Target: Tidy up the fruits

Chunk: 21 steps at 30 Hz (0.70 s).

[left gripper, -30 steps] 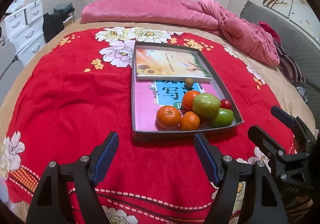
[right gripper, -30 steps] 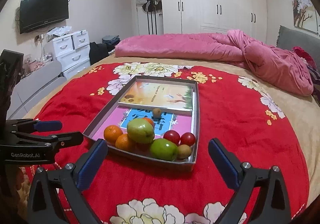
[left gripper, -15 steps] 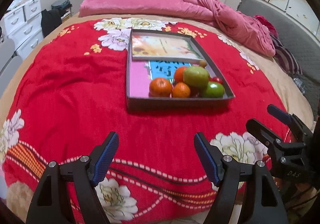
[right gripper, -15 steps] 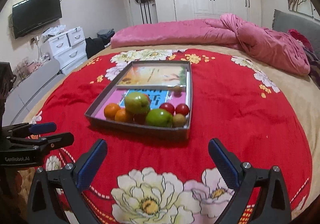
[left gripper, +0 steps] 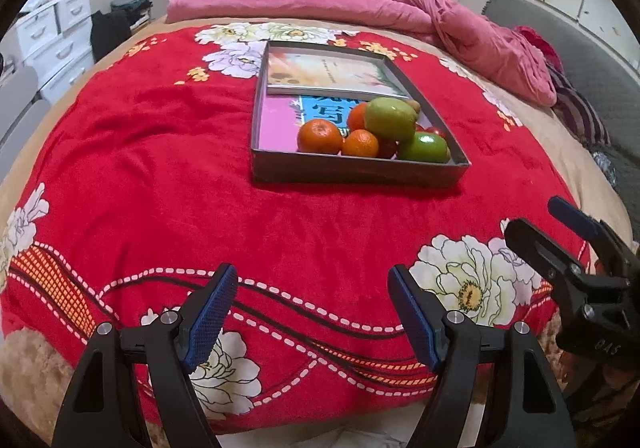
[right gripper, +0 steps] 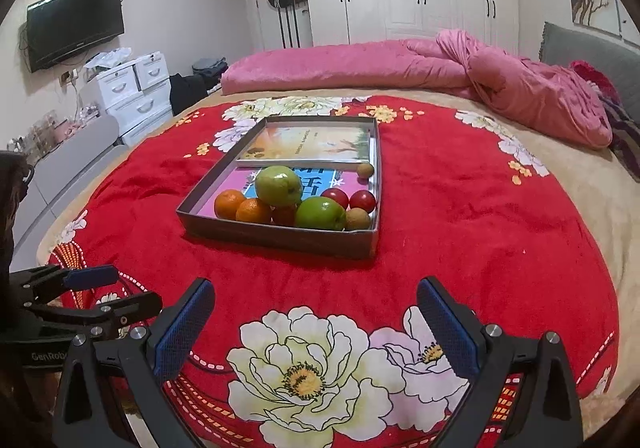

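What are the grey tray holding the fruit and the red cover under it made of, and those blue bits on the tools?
The grey tray looks like thin cardboard, matte, with sharp folded corners; possibly a box lid. The red cover looks like plush fleece: soft nap, gentle wrinkles, printed flowers. The blue pads on the right tool seem to be textured rubber, judging by their fine grid pattern.

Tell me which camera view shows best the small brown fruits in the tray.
The right wrist view: one small brown fruit lies alone by the book, another beside the green apple. The left wrist view shows only a sliver of one behind the pile.
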Available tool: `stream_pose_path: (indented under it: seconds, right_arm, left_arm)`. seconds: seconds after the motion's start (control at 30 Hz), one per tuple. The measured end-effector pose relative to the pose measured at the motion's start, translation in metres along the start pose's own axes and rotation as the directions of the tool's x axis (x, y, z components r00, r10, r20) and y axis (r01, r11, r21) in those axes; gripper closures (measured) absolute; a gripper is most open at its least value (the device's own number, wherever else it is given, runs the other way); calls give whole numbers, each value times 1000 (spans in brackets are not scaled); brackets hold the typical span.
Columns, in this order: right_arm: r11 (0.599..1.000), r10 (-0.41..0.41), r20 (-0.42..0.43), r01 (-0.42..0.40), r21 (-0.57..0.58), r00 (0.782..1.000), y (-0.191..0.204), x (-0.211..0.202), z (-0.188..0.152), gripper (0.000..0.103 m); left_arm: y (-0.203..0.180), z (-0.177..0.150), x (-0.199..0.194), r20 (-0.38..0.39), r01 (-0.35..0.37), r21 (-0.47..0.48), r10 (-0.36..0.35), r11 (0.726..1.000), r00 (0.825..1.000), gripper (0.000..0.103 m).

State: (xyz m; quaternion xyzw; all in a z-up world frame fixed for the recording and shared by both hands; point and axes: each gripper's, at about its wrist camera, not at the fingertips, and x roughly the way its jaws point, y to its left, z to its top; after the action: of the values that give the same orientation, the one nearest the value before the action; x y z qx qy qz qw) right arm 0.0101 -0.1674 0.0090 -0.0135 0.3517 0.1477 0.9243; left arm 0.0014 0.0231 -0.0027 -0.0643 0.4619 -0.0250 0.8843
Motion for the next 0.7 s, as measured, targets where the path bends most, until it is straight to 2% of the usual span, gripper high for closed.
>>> stream_pose_path:
  seconds: [0.27,0.7]
  right_arm:
    - [1000,15,1,-15,-1,1000,1,2,0,1]
    - [1000,16,-7,-16,-3,1000,0,5,-2,1]
  left_arm:
    - [4,3,-3,27,1,-15,-1,1000,1000,24]
    - [7,8,0,22,0,-22,0,1000,1000,24]
